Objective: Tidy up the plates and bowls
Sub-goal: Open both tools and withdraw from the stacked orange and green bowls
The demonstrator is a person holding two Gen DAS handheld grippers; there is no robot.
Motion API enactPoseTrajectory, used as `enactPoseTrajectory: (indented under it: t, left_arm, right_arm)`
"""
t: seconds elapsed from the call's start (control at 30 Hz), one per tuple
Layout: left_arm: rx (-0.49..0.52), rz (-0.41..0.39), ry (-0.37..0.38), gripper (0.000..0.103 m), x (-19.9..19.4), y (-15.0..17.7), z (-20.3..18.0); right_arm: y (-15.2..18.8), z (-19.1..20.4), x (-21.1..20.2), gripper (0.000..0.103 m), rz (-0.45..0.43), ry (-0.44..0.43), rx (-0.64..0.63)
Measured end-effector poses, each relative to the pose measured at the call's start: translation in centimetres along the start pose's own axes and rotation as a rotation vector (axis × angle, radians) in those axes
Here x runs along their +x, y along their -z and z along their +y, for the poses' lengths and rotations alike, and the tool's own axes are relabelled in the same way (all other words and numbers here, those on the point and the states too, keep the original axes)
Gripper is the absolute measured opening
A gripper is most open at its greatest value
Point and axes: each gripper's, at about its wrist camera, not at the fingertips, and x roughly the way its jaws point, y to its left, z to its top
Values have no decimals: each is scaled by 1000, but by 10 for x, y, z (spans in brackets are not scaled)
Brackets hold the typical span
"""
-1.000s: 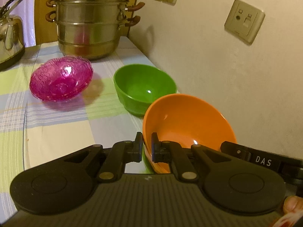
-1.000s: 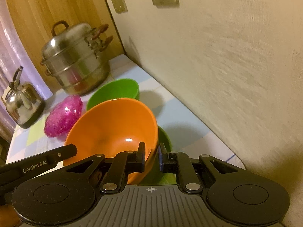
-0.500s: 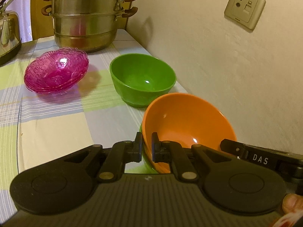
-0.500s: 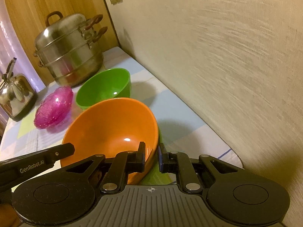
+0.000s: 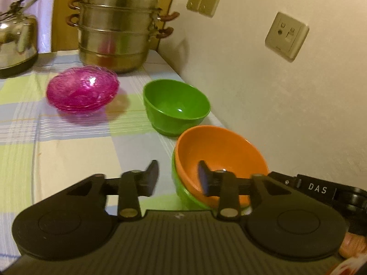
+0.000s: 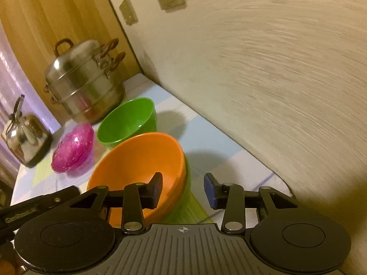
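An orange bowl (image 5: 220, 153) sits nested in a green bowl (image 5: 183, 192) near the wall. It also shows in the right wrist view (image 6: 137, 162), with the lower green bowl (image 6: 187, 183) under it. My left gripper (image 5: 179, 178) is open, its jaws astride the orange bowl's near left rim. My right gripper (image 6: 183, 189) is open, its jaws astride the bowl's right rim. A second green bowl (image 5: 176, 107) stands behind. A pink glass bowl (image 5: 82, 89) stands to the left.
A steel steamer pot (image 5: 119, 29) and a kettle (image 5: 16, 36) stand at the back of the checked tablecloth (image 5: 68, 151). The wall (image 5: 275, 91) with sockets runs close along the right.
Both grippers were shut on the orange bowl's rim and have opened. The bowl now rests in the green bowl beneath it.
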Motion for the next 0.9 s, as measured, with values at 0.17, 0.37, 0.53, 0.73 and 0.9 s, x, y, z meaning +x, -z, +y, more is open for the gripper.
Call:
enactPoseTrajectory:
  t: [0.17,0.37,0.53,0.73,0.9]
  left_arm:
    - [-10,-2,-26,64,-27,12,3]
    - [0,7,-37,75,-54,30,6]
    - [2,22,-47,84,-70,49,4]
    - [18,18,-82,86,-81,60,-2]
    - [28,11,-85,88,-86,62,-5]
  right_arm:
    - [13,-3,-21,49,13,14,3]
    - [27,3,-42,65,48,4,-32]
    - [38,15,-59,71,65,2,-84]
    - [53,22,-71,72,95,2,-132]
    - [58,23,-76,73,100,6,-146]
